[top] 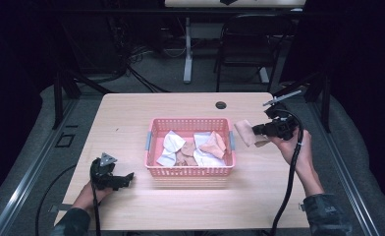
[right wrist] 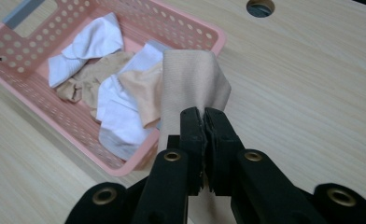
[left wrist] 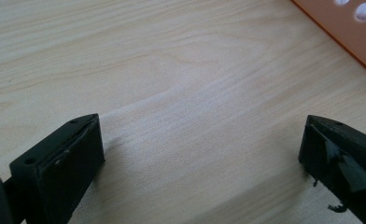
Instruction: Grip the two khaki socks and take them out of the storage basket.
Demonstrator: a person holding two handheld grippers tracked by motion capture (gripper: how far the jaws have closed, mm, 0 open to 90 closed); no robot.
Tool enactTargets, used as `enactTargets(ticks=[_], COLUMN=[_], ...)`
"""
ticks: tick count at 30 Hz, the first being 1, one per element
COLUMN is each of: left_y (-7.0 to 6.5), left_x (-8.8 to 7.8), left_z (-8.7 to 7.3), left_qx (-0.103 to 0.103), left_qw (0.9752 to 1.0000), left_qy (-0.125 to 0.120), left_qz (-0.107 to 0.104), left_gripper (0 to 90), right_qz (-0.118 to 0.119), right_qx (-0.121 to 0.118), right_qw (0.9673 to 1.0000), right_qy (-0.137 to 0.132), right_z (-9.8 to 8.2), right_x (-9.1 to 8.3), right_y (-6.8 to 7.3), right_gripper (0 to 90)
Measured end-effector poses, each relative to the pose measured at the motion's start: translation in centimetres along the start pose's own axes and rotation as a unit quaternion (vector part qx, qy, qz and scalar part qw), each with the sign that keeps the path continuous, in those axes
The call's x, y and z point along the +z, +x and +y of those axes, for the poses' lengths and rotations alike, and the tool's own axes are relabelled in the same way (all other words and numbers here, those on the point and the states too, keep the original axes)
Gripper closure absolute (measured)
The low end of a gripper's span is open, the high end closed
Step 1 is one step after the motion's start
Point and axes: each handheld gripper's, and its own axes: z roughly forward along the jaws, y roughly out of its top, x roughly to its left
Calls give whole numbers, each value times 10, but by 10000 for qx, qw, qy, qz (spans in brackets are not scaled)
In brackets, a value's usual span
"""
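Right claw pinching beige cloth beside pink basket rim, left claw spread over bare table

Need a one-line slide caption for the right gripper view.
Right gripper shut on a beige cloth, held beside a pink basket of white and beige cloths on a wooden table.

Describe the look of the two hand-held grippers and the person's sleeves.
Both the left hand-held gripper and the right hand-held gripper are black with blocky jaws. The left carries a grey three-cornered plate. A black cable trails from the right one. The sleeves are dark and mottled.
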Motion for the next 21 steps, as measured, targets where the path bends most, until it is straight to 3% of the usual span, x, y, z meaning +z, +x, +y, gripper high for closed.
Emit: enactTargets(ticks=[12, 21], left_y=[0, 0], left_x=[0, 0], left_z=[0, 0], left_qx=[-16, -12], left_qw=[10000, 10000], left_qy=[-11, -10], left_qz=[2, 2], left_gripper=[0, 0], right_qz=[-114, -344], right_qx=[412, 588], right_qw=[9991, 9968], right_qy=[47, 413], right_z=[-30, -40], right_x=[1, 16], right_y=[-31, -46], right_gripper=[865, 865])
